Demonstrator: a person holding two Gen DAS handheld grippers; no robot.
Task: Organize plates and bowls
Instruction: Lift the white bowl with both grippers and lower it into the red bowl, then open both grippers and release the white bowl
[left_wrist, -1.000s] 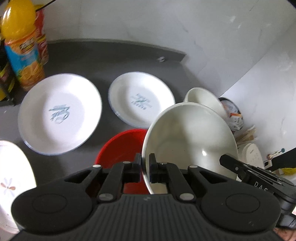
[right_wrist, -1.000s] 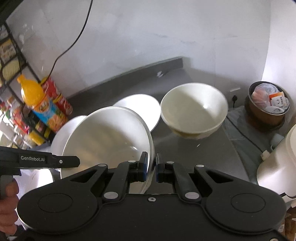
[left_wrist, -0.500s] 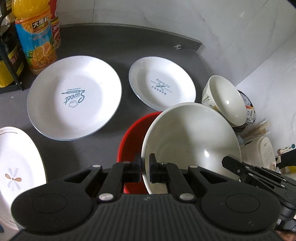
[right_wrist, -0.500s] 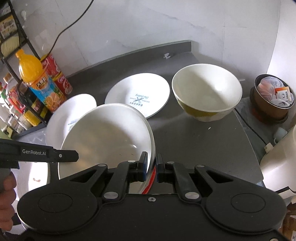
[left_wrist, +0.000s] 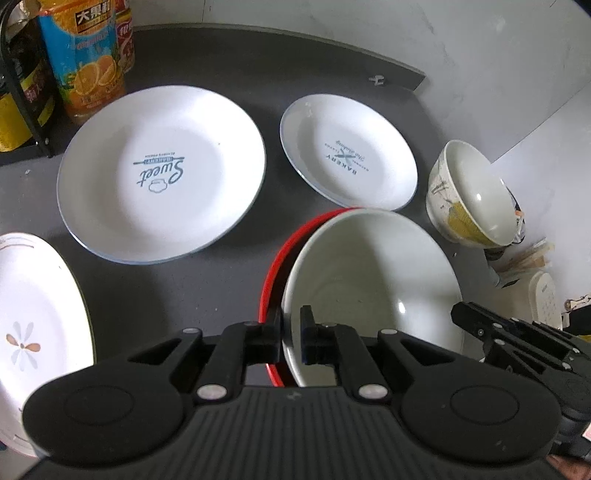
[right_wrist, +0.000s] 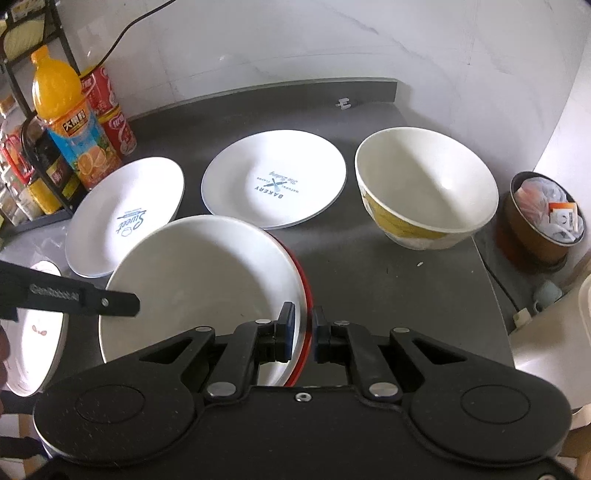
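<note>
Left wrist view: my left gripper (left_wrist: 291, 338) is pinching the near rim of a wide white ceramic bowl (left_wrist: 373, 280) at lower centre, its fingers closed on the rim. The bowl is sitting inside a red bowl (left_wrist: 273, 280). A large round white plate printed "Sweet" (left_wrist: 162, 173) is lying at centre left on the dark grey countertop (left_wrist: 258, 66). A smaller white "Bakery" plate (left_wrist: 347, 155) is lying at upper centre.

Right wrist view: my right gripper (right_wrist: 301, 338) is straddling the same white bowl's right rim at lower centre, pads slightly apart; I cannot tell whether they are gripping. A deep cream bowl with yellow pattern (right_wrist: 424, 188) is standing at centre right.
</note>
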